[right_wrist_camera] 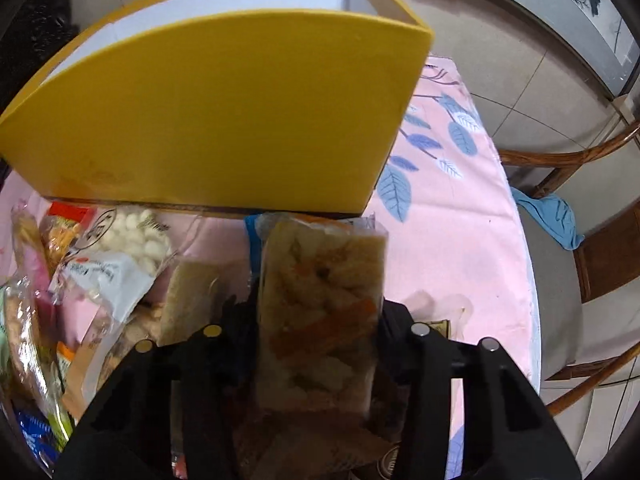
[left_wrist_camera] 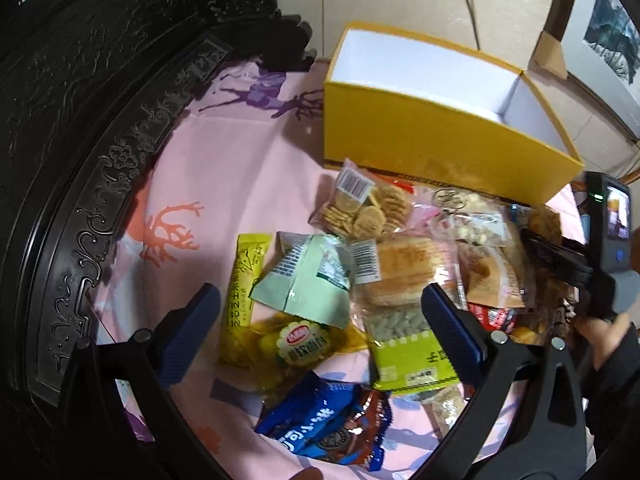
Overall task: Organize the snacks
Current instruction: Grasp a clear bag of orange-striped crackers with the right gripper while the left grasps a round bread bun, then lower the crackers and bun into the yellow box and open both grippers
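Observation:
An open yellow box (left_wrist_camera: 420, 136) with a white inside stands at the back of the pink cloth (left_wrist_camera: 224, 176). In front of it lies a pile of snacks: a bag of round crackers (left_wrist_camera: 362, 208), a pale green packet (left_wrist_camera: 308, 276), a yellow stick packet (left_wrist_camera: 244, 292), a bread packet (left_wrist_camera: 404, 272) and a blue cookie packet (left_wrist_camera: 320, 420). My left gripper (left_wrist_camera: 320, 332) hangs open over the pile, holding nothing. My right gripper (right_wrist_camera: 318, 304) is shut on a clear packet of mixed snack pieces (right_wrist_camera: 320, 280), just in front of the box wall (right_wrist_camera: 224, 112). It also shows at the pile's right edge (left_wrist_camera: 556, 260).
Dark carved wooden furniture (left_wrist_camera: 80, 120) borders the table on the left. The table's rounded edge (right_wrist_camera: 520, 240) drops off at the right, with a wooden chair (right_wrist_camera: 592, 248) and a blue cloth (right_wrist_camera: 548, 216) beyond. A bag of white puffs (right_wrist_camera: 132, 236) lies left of the held packet.

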The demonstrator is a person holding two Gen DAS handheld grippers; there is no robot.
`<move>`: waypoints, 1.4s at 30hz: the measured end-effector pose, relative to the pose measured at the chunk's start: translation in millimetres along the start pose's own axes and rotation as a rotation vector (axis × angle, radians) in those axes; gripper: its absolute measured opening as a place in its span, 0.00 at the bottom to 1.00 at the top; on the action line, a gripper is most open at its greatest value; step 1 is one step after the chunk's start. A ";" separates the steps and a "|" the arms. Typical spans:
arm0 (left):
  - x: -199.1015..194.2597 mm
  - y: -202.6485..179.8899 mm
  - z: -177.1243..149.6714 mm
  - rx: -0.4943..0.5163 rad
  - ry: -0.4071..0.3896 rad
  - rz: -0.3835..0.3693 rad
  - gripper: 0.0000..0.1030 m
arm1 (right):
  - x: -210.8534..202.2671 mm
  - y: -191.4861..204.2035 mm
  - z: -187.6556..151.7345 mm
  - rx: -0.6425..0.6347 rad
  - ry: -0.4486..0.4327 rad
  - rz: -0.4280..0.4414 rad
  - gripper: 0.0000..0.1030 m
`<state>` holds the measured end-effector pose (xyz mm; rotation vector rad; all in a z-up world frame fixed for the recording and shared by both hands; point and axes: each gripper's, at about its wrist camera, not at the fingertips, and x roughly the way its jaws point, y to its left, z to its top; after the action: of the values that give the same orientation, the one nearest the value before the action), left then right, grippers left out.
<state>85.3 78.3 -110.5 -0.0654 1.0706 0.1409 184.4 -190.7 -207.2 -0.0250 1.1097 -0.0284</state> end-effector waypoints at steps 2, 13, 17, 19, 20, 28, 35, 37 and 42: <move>11.5 -2.5 0.5 -0.008 0.032 -0.009 0.98 | -8.2 -3.3 -10.3 0.009 0.014 0.039 0.47; 71.5 -67.5 13.5 0.120 0.110 -0.045 0.98 | -33.9 -7.5 -70.4 -0.058 0.053 0.084 0.47; 96.9 -84.5 17.1 0.165 0.141 0.035 0.98 | -34.4 -2.7 -64.4 -0.057 0.059 0.072 0.48; 115.4 -87.5 15.1 0.164 0.182 0.052 0.98 | -36.0 -2.4 -64.2 -0.057 0.061 0.073 0.48; 121.4 -85.3 15.5 0.146 0.190 0.041 0.98 | -36.6 -2.8 -64.2 -0.055 0.061 0.076 0.47; 93.5 -60.0 12.3 0.067 0.102 -0.051 0.63 | -47.8 -9.1 -58.9 -0.049 -0.005 0.089 0.45; 47.0 -39.9 8.5 -0.030 0.036 -0.143 0.61 | -96.8 0.2 -42.0 -0.074 -0.127 0.126 0.44; 29.7 -43.0 13.2 -0.041 0.000 -0.170 0.61 | -110.9 4.9 -36.0 -0.085 -0.154 0.150 0.44; -1.1 -68.3 47.9 0.006 -0.095 -0.187 0.61 | -146.7 28.7 -9.3 -0.123 -0.238 0.191 0.44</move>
<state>136.5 16.5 -87.7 -0.1513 0.9647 -0.0285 111.1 -156.8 -81.0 -0.0315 0.8707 0.2098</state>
